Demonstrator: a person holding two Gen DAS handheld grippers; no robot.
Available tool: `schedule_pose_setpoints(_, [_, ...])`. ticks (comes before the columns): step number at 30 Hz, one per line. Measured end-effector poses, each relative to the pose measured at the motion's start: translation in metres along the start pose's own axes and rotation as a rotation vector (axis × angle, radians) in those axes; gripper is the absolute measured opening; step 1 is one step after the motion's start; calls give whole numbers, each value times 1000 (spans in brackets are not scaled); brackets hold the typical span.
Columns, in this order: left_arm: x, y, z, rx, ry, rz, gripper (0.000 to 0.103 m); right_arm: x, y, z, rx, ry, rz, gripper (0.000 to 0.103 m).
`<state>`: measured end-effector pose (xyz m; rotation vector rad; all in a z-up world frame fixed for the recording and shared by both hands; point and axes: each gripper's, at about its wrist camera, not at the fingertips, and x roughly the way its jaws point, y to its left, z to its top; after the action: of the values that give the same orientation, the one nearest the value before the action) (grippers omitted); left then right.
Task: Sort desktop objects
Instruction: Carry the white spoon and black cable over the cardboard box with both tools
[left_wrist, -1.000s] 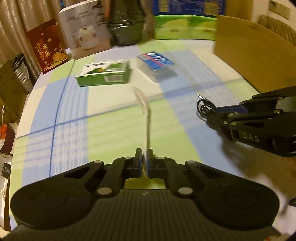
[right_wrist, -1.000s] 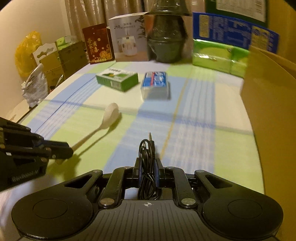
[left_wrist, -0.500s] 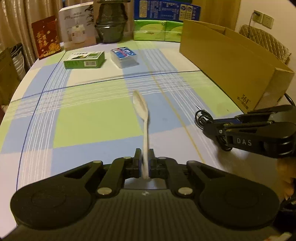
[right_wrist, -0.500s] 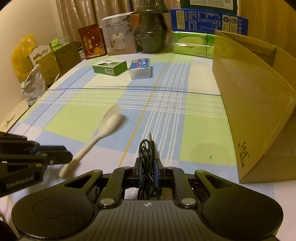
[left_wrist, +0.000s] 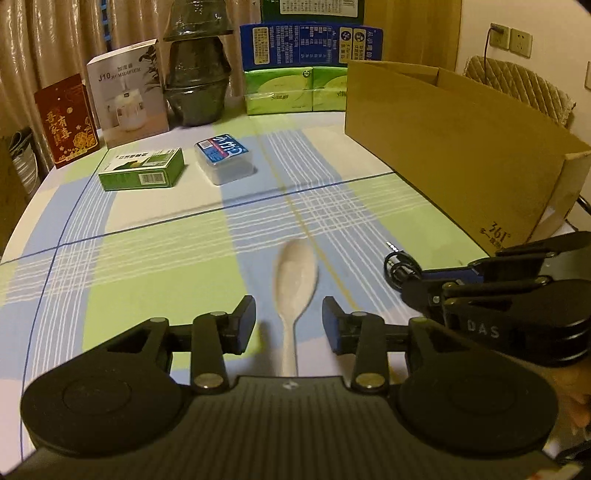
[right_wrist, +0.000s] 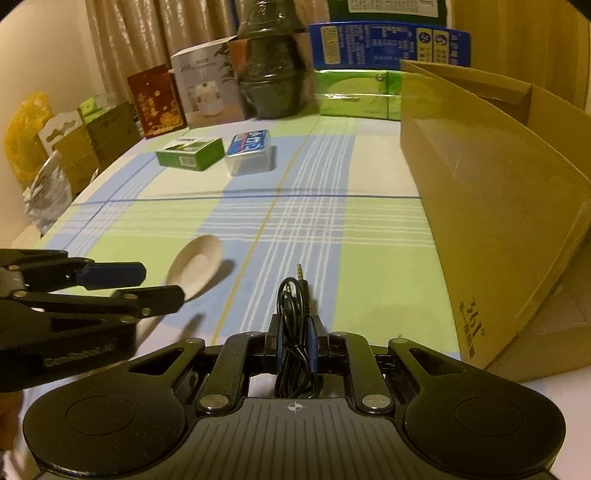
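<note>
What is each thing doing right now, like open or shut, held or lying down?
Left gripper: open, jaws just opened, not pressing the spoon.
Spoon: lying between the jaws, let go.
Right gripper: shut on the cable.
Cable: coiled, held, plug forward.
Cardboard box: open on top.
Green box: lying flat.

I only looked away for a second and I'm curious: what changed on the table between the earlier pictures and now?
The left tool has just opened and let go of the pale spoon; the spoon now lies loose between its spread jaws. Both tools also swung round, bringing the cardboard box into fuller view. Unchanged: the right tool stays shut on the coiled black cable, and the green box and blue-lidded box haven't moved.
</note>
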<state>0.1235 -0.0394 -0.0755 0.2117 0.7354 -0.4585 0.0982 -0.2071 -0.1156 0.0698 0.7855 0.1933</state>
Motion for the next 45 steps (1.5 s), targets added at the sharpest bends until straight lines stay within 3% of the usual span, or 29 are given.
schedule_pose_setpoints(4, [14,-1,1,-18,-20,10,40,1,0,1,0,-4,0,10])
schedule_pose_setpoints(25, [41,-2,3,-18,-57,32,39,5,1,3,-18,-27,-28,10])
schedule_pose_setpoints(30, [41,-3,3,-12,-56,17,29,7,4,3,-43,-32,-44,11])
schedule_pose_setpoints(45, [39,-4,1,37,-74,44,29,9,8,2,-85,-39,-61,29])
